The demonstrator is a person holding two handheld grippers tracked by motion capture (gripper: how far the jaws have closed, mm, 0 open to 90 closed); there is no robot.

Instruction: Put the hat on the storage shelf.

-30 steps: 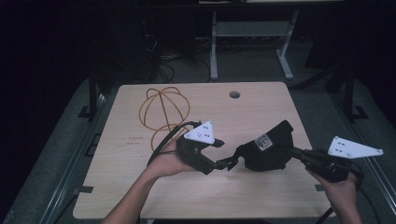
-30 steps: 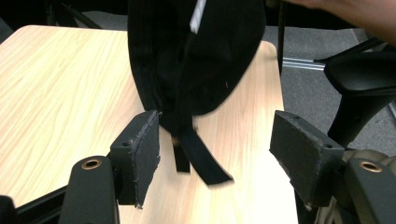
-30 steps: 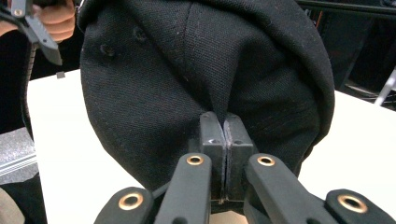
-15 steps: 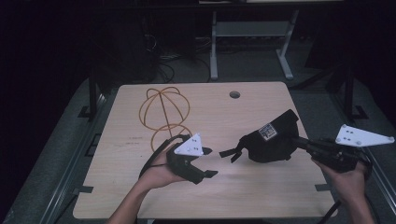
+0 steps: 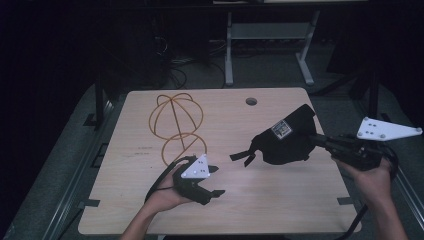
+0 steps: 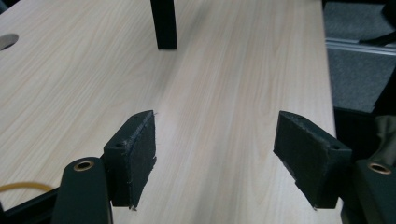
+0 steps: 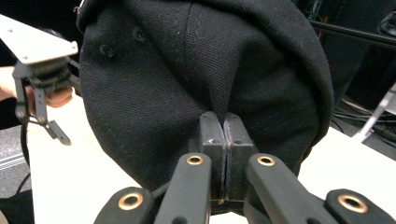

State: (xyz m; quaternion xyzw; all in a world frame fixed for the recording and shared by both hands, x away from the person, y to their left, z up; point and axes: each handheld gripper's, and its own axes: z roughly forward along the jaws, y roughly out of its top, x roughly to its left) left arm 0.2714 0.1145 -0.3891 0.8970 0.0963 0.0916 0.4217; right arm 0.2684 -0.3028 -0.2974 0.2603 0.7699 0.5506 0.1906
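Sitting at the table's left, the wire cap frame [image 5: 176, 121] is waiting; the left gripper [image 5: 212, 181], jaws spread and empty, has just been opening and dropping away from the black cap [image 5: 287, 137], which the right gripper [image 5: 320, 141] is lifting alone, pinching its fabric; the pinch point is hidden from above

The cap [image 5: 287, 137] is hanging in front of the right gripper [image 5: 320, 141], above the table [image 5: 280, 205]. The left gripper [image 5: 215, 181] is staying well left of the cap. The wire frame [image 5: 175, 122] is lying behind the left gripper.
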